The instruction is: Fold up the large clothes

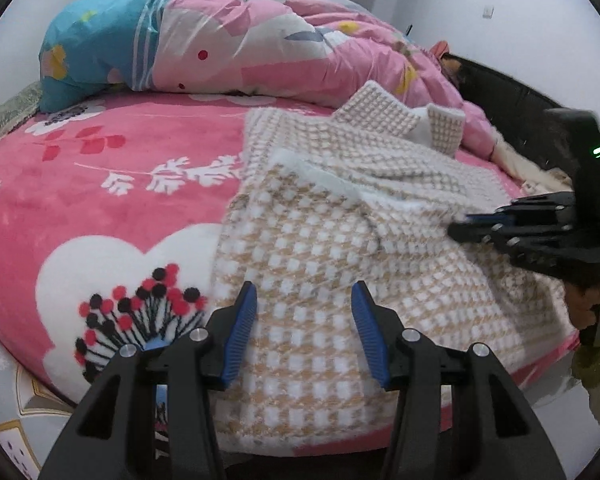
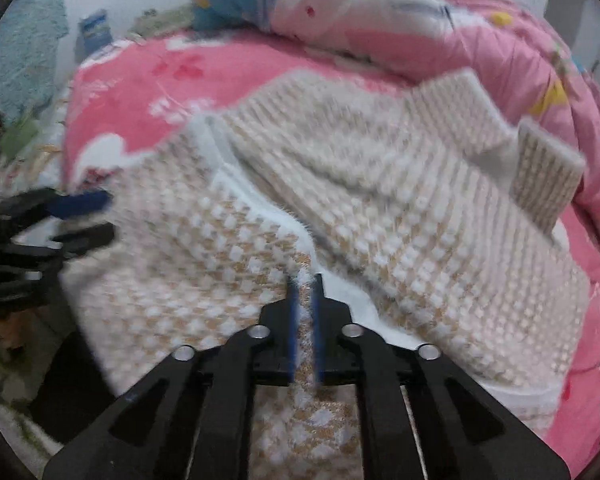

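Right hand-held gripper (image 2: 305, 284): blue pads nearly together, clamped on a raised white-edged fold of the checked garment (image 2: 380, 208). Left hand-held gripper (image 1: 304, 300): jaws apart, nothing between them, poised over the garment's near hem. Garment: large beige-and-white houndstooth knit, spread partly folded on the pink floral bed (image 1: 100, 200), collar towards the heaped pink quilt (image 1: 228, 52) behind.

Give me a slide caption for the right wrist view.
Right gripper pinching the white edge of a checked knit garment spread on a pink floral bedspread.
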